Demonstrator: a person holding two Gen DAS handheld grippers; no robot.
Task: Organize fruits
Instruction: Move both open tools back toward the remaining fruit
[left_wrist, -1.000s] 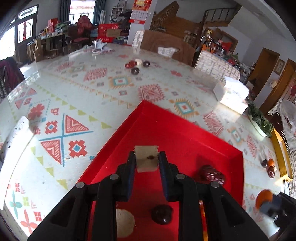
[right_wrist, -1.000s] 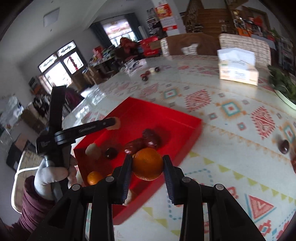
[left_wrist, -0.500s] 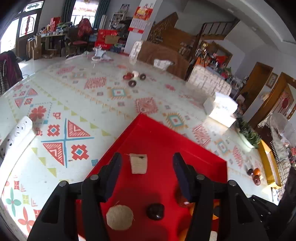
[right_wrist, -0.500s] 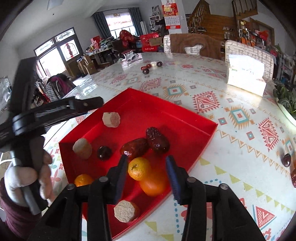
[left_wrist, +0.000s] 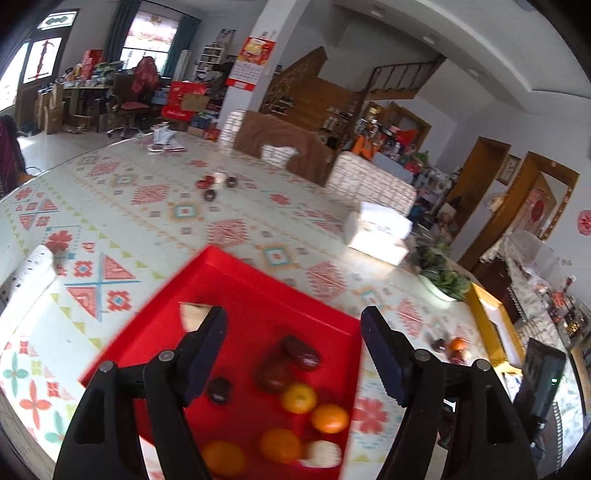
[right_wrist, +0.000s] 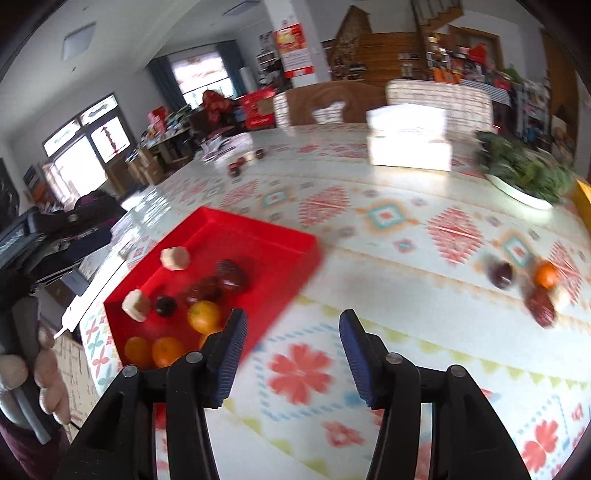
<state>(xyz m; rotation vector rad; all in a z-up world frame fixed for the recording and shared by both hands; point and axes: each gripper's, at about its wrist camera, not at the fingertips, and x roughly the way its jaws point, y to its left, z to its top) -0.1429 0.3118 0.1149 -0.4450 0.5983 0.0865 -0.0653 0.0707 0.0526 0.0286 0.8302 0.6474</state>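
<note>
The big round surface with the bright patterned cloth (right_wrist: 388, 221) holds a red plastic tray (right_wrist: 266, 236) at 10 o'clock in the right view. Round oranges (right_wrist: 204, 316), dark dates and pale chunks sit inside it. More loose fruit, a dark plum (right_wrist: 501, 274) and a small orange (right_wrist: 546, 275), waits at 2 o'clock. The right claw (right_wrist: 291, 349) is spread wide and empty. The left claw (left_wrist: 293, 354) is spread wide over the tray. I think the right claw should go slow, come down around one fruit, and squeeze softly.
</note>
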